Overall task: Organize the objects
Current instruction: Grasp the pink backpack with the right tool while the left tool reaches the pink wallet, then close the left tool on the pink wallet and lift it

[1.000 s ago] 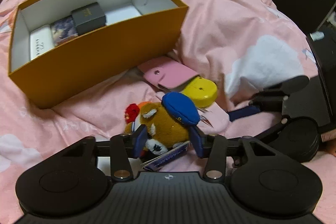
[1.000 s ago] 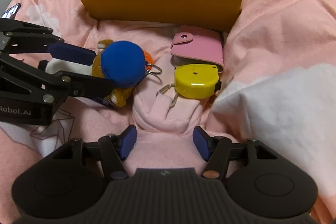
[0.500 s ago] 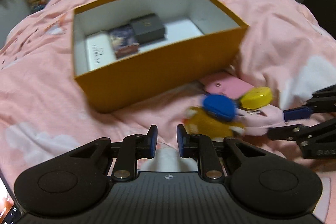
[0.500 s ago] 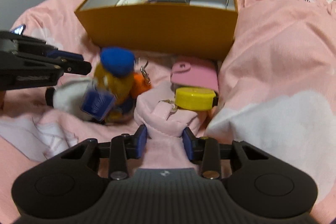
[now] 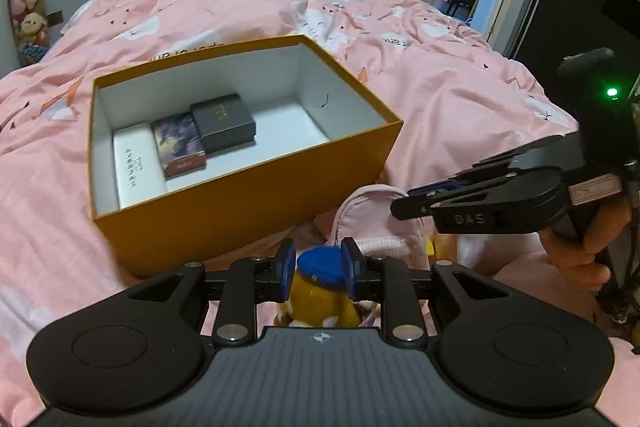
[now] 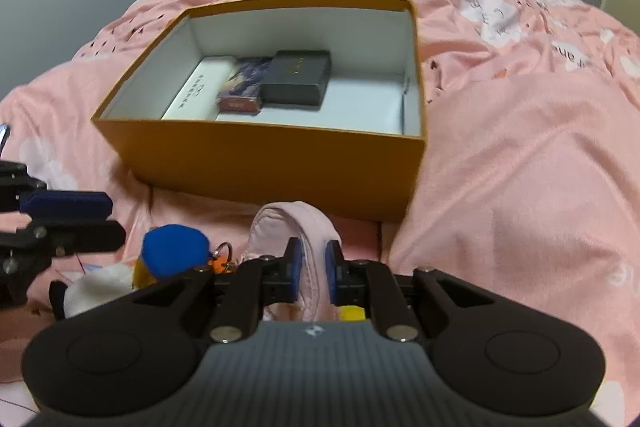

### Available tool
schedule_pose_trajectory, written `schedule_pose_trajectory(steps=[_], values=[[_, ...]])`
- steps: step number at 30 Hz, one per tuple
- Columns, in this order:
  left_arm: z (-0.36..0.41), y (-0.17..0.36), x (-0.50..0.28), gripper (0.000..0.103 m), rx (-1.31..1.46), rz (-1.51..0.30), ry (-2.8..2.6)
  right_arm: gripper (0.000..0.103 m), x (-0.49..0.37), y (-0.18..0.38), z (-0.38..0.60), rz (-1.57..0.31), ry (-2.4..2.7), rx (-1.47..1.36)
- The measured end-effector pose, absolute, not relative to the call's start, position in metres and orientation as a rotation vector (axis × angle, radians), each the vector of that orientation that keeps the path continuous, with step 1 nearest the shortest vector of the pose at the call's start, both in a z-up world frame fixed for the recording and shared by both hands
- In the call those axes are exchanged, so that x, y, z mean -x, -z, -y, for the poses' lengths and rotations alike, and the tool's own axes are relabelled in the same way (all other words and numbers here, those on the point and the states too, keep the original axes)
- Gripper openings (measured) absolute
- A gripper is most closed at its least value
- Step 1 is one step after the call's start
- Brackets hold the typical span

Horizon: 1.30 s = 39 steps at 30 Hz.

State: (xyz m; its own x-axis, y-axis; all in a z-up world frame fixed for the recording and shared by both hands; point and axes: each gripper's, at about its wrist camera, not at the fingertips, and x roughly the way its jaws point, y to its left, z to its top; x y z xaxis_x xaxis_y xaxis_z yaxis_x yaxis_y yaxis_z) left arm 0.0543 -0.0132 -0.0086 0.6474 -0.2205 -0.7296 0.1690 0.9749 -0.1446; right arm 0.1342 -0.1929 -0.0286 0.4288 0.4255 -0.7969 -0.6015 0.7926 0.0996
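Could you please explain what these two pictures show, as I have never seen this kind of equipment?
No robot here: a person holds a two-finger gripper in each hand, and each gripper carries a wide-angle camera looking along its fingers. One picture comes from the left gripper, the other from the right gripper.

On a pink blanket stands an open orange box with three small boxes inside. In front of it lie a plush toy in a blue hat and a pink pouch.

The right gripper is shut on the pouch. The left gripper's jaws are opening; the toy shows in their gap, but the right view puts it just past the fingertips, not gripped.
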Motion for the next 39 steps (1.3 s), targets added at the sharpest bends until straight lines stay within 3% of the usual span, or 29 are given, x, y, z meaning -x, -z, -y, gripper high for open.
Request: schedule_pose_trajectory(steps=[1,4,14,20,22,30,39], values=[[0.015,0.01,-0.057,0.029,0.063,-0.84,0.225,0.019,-0.133,0.026,0.198,-0.92,-0.648,0.191],[0.018,0.013,-0.066,0.031,0.062,-0.849,0.237,0.037,-0.123,0.017,0.208,-0.888,-0.645,0.171],[0.015,0.017,-0.088,0.039,0.125,-0.895,0.23,0.042,-0.101,0.053,0.187,-0.866,-0.667,0.329],[0.01,0.016,-0.102,0.039,0.181,-0.928,0.22,0.022,-0.111,0.057,0.19,-0.874,-0.659,0.302],[0.01,0.014,-0.106,0.039,0.192,-0.936,0.23,0.02,-0.111,0.047,0.199,-0.88,-0.667,0.247],[0.024,0.012,-0.128,0.039,0.248,-0.984,0.253,0.019,-0.123,-0.017,0.243,-0.847,-0.634,0.15],[0.056,0.05,-0.165,0.039,0.272,-1.165,0.192,0.019,-0.154,0.029,0.26,-0.909,-0.461,0.259]])
